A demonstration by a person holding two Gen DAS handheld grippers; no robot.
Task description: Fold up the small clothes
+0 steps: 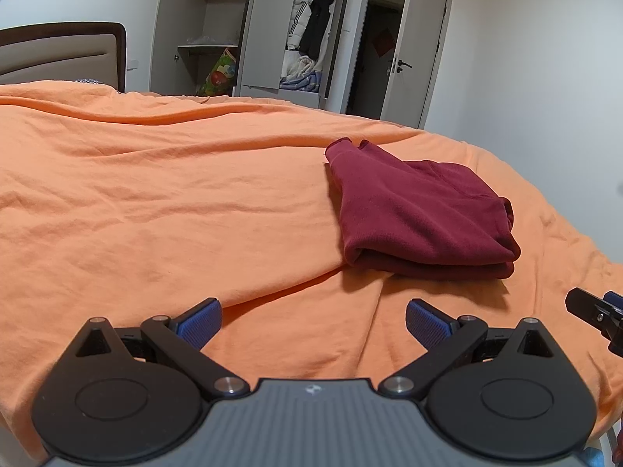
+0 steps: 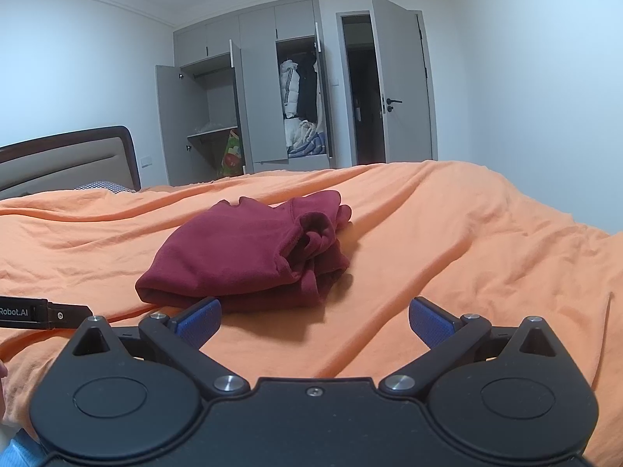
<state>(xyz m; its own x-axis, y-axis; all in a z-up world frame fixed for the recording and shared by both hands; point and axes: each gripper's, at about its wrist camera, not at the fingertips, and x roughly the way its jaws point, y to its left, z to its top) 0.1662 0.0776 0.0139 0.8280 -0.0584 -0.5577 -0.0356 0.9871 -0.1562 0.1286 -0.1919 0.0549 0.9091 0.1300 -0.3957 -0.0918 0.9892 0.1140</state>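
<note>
The maroon garment [image 1: 420, 214], soft, light and limp, is seen folded near the bed's [image 1: 155, 194] foot edge, best pinched at its thick fold by the wide-spread, empty left gripper [image 1: 313, 325] and right gripper [image 2: 314, 323].

Dark red folded garment [image 1: 420, 214], plain orange bedsheet [image 1: 155, 194], blue ribbed pads [image 1: 200, 321] on black gripper fingers, grey wardrobe [image 2: 264, 89] upper centre, white walls [image 2: 78, 58]
</note>
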